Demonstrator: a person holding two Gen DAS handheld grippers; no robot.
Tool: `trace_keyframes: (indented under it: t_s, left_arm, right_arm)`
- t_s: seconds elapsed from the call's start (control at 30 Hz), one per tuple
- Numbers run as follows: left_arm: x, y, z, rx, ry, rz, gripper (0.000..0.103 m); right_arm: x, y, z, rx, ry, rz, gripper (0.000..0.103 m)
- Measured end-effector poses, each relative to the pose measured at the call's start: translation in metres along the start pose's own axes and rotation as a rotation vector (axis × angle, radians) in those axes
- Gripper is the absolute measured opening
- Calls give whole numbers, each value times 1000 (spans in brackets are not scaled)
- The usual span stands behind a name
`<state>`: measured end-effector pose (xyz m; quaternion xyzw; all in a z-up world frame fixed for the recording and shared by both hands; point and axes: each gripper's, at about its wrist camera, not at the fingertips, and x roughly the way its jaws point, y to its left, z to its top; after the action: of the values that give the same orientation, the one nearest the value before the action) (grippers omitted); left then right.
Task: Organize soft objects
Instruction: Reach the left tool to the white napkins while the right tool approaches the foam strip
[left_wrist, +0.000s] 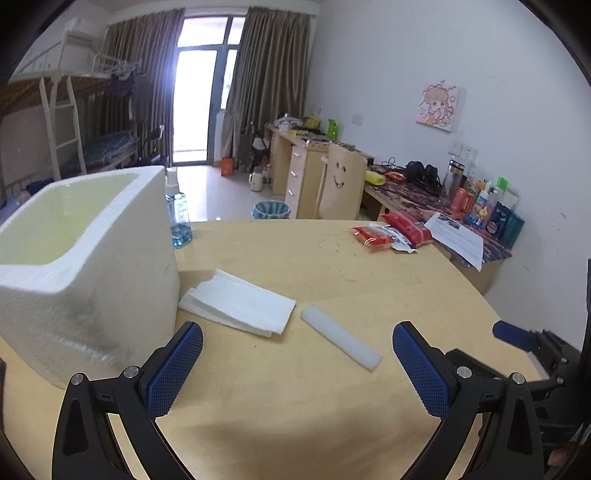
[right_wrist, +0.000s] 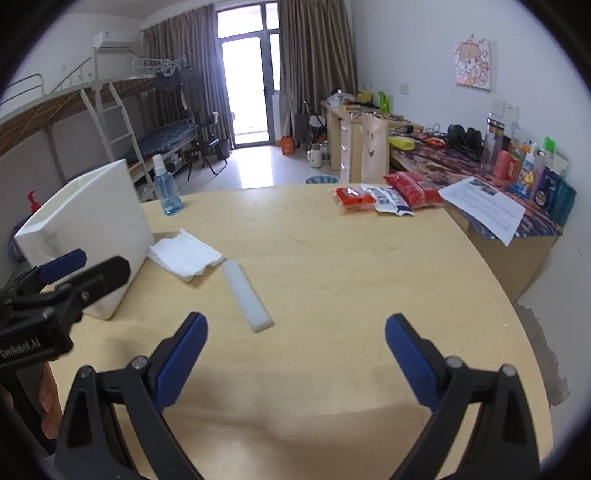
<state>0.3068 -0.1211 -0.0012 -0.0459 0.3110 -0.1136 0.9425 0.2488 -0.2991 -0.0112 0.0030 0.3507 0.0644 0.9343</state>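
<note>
- Pale wood bench (left_wrist: 332, 266) carries everything; a white foam box (left_wrist: 85, 266) stands open-topped at its left side.
- Folded white sheets (left_wrist: 236, 299) lie flat just right of the box, touching or nearly touching its base.
- A white foam strip (left_wrist: 340, 338) lies flat just right of the sheets, angled, its near end pointing toward the right.
- Left gripper (left_wrist: 297, 365) hangs over the near bench, jaws wide apart and holding nothing; sheets and strip lie just beyond its tips.
- Right gripper (right_wrist: 295, 358) is beside it to the right, jaws likewise wide apart and empty; the strip lies ahead of its left finger.
- A blue spray bottle (left_wrist: 179, 214) stands behind the box; red snack packs (left_wrist: 391, 230) lie at the far right.
</note>
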Motion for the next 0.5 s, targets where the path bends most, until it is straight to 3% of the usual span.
trace_keyframes:
  t_s: [0.5]
  left_arm:
    - [82,19,17,-70,136,93,99]
  right_arm:
    - [42,3,18,-9,96,53,99]
